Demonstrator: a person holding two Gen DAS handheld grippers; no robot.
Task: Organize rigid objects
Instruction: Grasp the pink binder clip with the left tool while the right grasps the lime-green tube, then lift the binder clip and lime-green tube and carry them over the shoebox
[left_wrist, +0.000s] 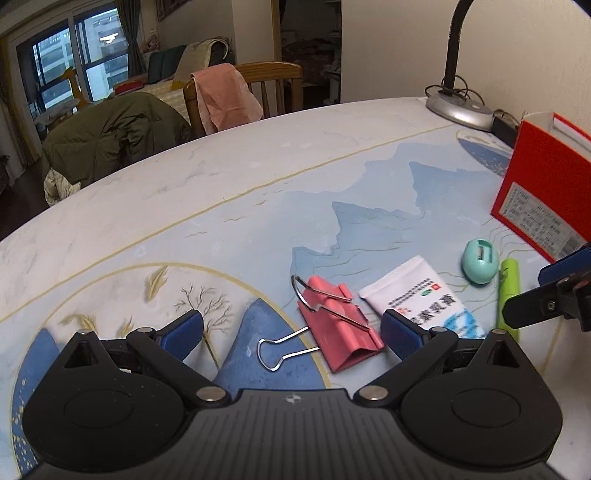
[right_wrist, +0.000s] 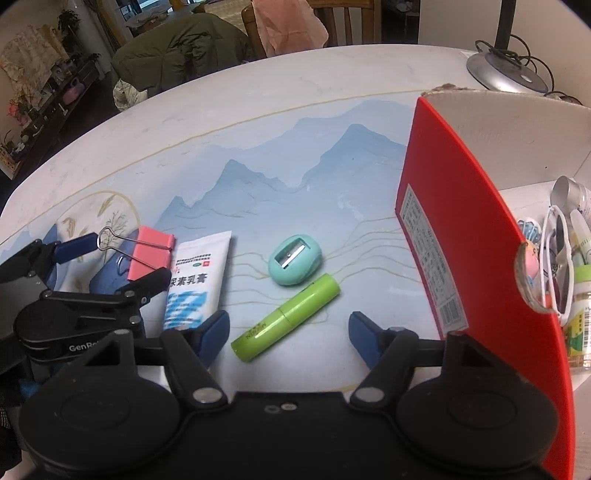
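A pink binder clip (left_wrist: 340, 325) with steel handles lies on the patterned table, between the fingers of my left gripper (left_wrist: 291, 332), whose jaws stand wide without touching it. Right of the clip lie a white cream tube (left_wrist: 424, 295), a teal egg-shaped sharpener (left_wrist: 479, 266) and a green tube (left_wrist: 509, 295). In the right wrist view the green tube (right_wrist: 288, 317) lies slantwise between the blue pads of my right gripper (right_wrist: 288, 334), with gaps on both sides. The sharpener (right_wrist: 294, 260) sits just beyond it. My left gripper (right_wrist: 110, 264) straddles the clip (right_wrist: 151, 254) at the left.
A red open-topped box (right_wrist: 480, 258) stands close on the right and holds sunglasses (right_wrist: 554, 266) and small bottles. A lamp base (left_wrist: 460, 110) with cables sits at the far right corner. Beyond the table's far edge are chairs with a green coat (left_wrist: 114, 136) and a pink cloth (left_wrist: 225, 96).
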